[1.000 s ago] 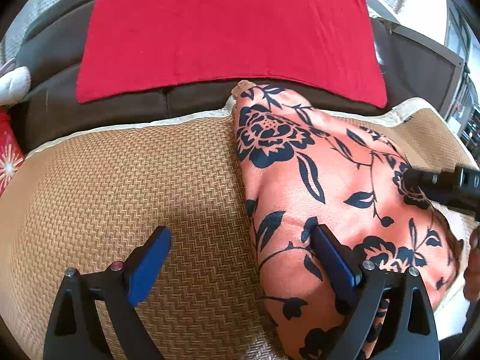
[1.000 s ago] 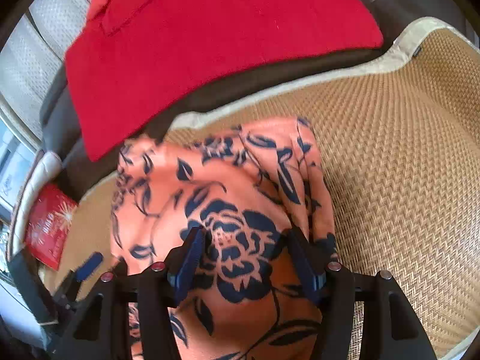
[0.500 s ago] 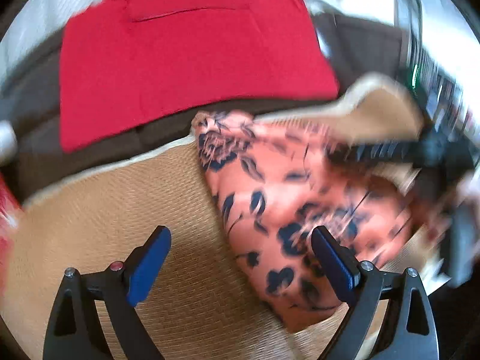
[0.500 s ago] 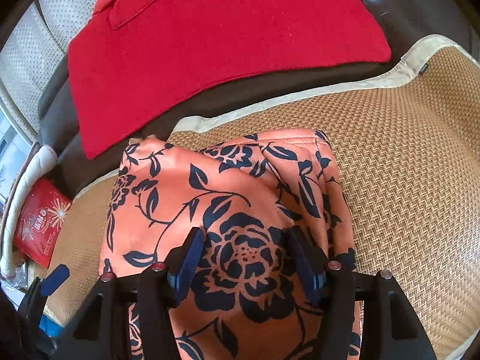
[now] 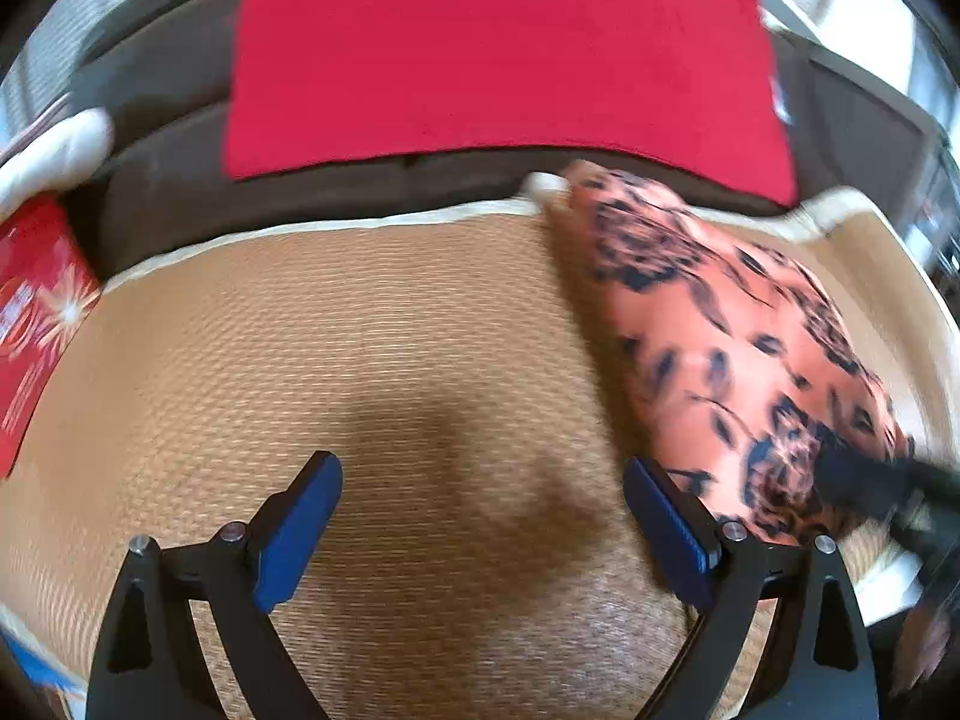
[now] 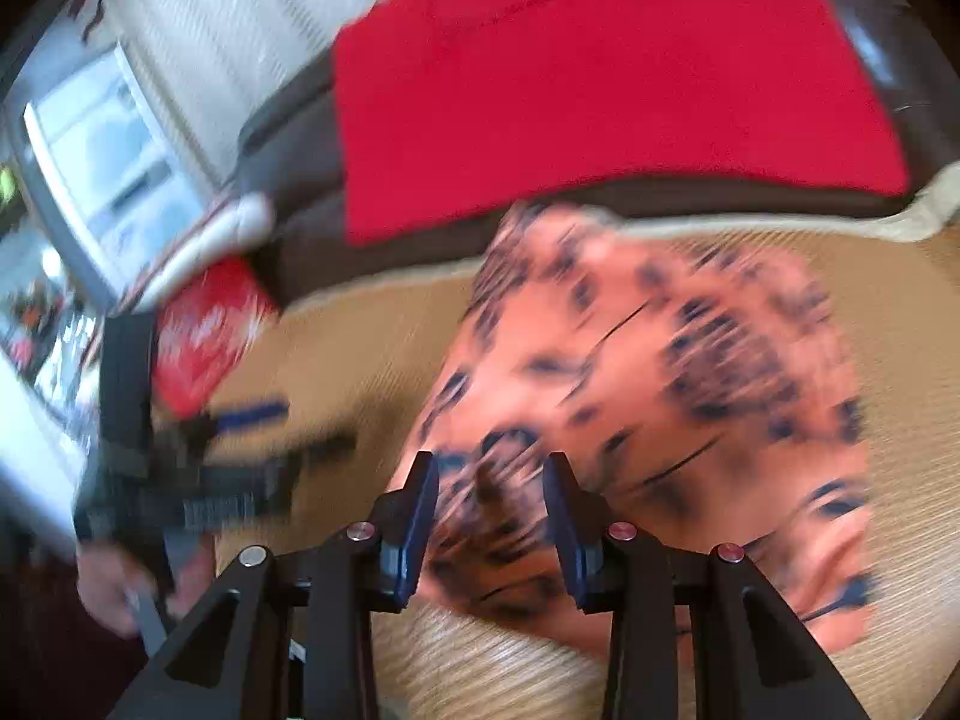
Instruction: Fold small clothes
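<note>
The right gripper [image 6: 489, 516] is nearest the work: its jaws have just been closing and now stand narrow over the near edge of the floral cloth [image 6: 660, 396], with a bunch of fabric between the blue pads [image 6: 420, 516]; blur hides whether they pinch it yet, though they look to be bearing on it. The left gripper [image 5: 480, 534] hangs wide and empty above bare mat [image 5: 360, 348], the cloth just beside its right finger and not between the two. The cloth itself lies in a folded heap on the right half of the mat, its far corner reaching the mat's pale border by the dark sofa [image 5: 180, 180]. Behind that a red towel [image 5: 498, 54] is draped over the sofa back, and a red packet [image 5: 36, 312] lies at the mat's left end. The step looks like gathering the near edge for another fold or a shift. Next, the right gripper should secure that edge, then carry it across evenly while the left steadies or takes the other corner, so the layers do not slip.
</note>
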### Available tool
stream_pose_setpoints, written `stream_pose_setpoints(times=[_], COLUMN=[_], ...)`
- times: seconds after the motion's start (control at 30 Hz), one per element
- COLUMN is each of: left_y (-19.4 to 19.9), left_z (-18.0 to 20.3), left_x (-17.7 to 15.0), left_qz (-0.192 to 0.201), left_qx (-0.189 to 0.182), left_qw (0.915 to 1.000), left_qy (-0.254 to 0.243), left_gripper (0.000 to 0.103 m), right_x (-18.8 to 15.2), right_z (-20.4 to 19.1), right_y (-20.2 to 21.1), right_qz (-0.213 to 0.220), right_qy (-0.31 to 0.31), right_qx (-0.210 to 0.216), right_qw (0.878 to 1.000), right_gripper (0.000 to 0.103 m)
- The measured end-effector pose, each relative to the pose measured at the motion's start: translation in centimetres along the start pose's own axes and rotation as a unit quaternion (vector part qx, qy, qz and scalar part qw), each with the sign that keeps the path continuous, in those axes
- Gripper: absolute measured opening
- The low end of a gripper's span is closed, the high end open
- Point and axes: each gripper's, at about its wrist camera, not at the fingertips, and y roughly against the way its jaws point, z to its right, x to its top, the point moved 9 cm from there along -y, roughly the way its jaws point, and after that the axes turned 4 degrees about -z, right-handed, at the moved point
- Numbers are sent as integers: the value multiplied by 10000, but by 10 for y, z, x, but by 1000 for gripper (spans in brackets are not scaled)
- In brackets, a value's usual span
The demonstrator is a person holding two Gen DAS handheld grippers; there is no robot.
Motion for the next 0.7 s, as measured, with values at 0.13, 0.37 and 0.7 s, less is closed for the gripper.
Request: stream_pose_setpoints(times=[0.13, 0.37, 0.7], left_y=[6, 24, 15], left_z=[-8, 8, 42], left_x=[-1, 4, 15], left_qz=[171, 517, 538], left_qx=[257, 369, 284], left_qw=[9995, 9976, 9972], left_qy=[17, -268, -425], left_gripper=[95, 95, 95], right_x=[-30, 1, 60], right_z=[-6, 18, 84], right_y=[-42, 12, 15], right_qz=[-731, 182, 574], right_qy=[208, -297, -1030], right_qx=[-311, -93, -953], right_qw=[9966, 9994, 9884], right_gripper=[40, 40, 40])
